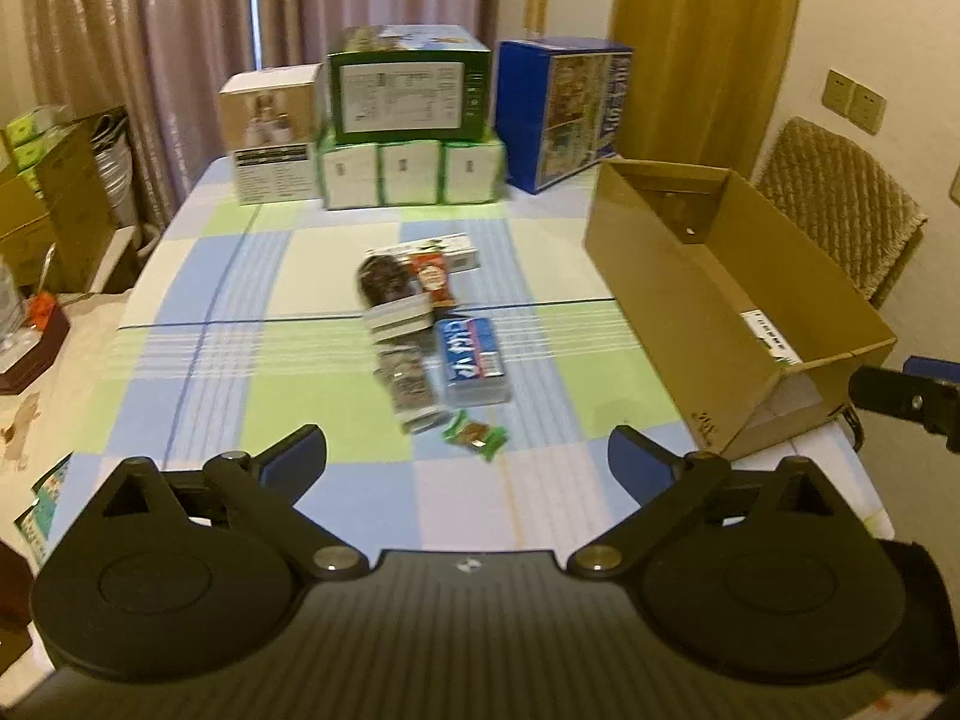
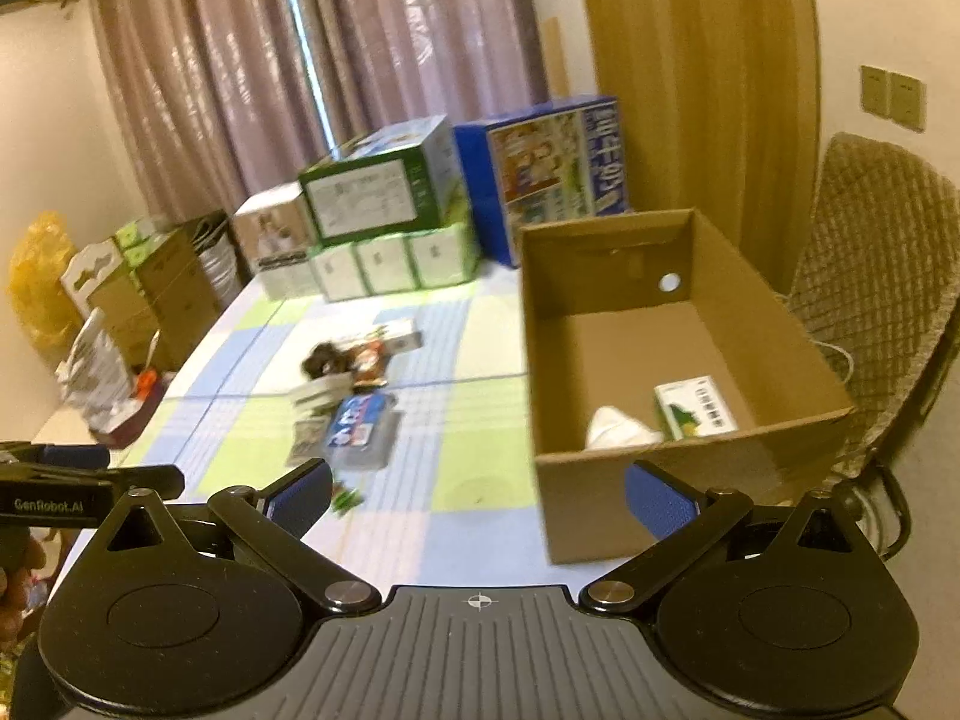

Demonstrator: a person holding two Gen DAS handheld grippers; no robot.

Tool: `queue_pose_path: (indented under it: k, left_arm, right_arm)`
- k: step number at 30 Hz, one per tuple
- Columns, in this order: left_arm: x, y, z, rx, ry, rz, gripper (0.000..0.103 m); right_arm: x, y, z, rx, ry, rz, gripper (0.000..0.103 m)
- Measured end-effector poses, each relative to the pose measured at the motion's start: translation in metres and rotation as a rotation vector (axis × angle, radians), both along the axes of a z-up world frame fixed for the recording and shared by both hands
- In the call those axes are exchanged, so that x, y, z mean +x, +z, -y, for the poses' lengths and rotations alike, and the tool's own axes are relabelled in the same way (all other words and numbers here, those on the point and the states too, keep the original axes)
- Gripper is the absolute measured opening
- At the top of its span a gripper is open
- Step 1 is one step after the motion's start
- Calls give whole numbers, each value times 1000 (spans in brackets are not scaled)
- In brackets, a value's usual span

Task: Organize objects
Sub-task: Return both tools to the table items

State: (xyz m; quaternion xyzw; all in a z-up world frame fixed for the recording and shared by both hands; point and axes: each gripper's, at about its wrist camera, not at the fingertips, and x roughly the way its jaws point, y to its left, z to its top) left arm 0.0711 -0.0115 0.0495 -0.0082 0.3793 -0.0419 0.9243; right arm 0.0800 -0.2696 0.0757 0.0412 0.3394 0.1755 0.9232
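**Cardboard box waits open while the snacks lie loose on the cloth**

Brown cardboard makes up the open box [image 2: 678, 324], which stands at the table's right edge, at about two o'clock from the left gripper [image 1: 468, 456]. It probably sits there as the bin for the loose items, within easy reach of either hand. In the right wrist view it already holds a small green-and-white carton [image 2: 696, 408] and something white and crumpled [image 2: 618, 429] at its near end.

The things to be sorted lie in a loose cluster at the middle of the checked tablecloth [image 1: 270, 372], at twelve o'clock from the left gripper: a blue packet [image 1: 471, 360], a red snack pouch [image 1: 433, 279], a dark round bag [image 1: 384, 279], a clear packet of something brown [image 1: 411, 387] and, nearest, a green-wrapped sweet [image 1: 477, 435]. They are small, flat and soft-looking; I judge the sweet the easiest first pick.

Both the left gripper and the right gripper [image 2: 480, 498] hang above the table's near edge with jaws spread wide, holding nothing.
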Motion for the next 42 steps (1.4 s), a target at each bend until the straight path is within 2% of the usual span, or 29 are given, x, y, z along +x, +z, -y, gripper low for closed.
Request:
queue_pose_path:
  k: [19,33,35,37,42]
  left_arm:
    - [-18,-5,-45,9,92,-2,102]
    - [14,-37,-76,42,122,-29,102]
    - [22,-42,-79,46,122,-33,102]
    - [32,-48,-83,50,120,-39,102]
    - [58,-65,-89,52,111,-56,102]
  right_arm:
    - [-3,-21,-57,-34,102,-40,101]
    - [23,-65,-95,-88,222,-53,100]
    - [32,-73,-102,-100,241,-61,97]
    - [41,-82,-109,-107,263,-75,88]
    - [66,-105,-130,-143,305,-112,78]
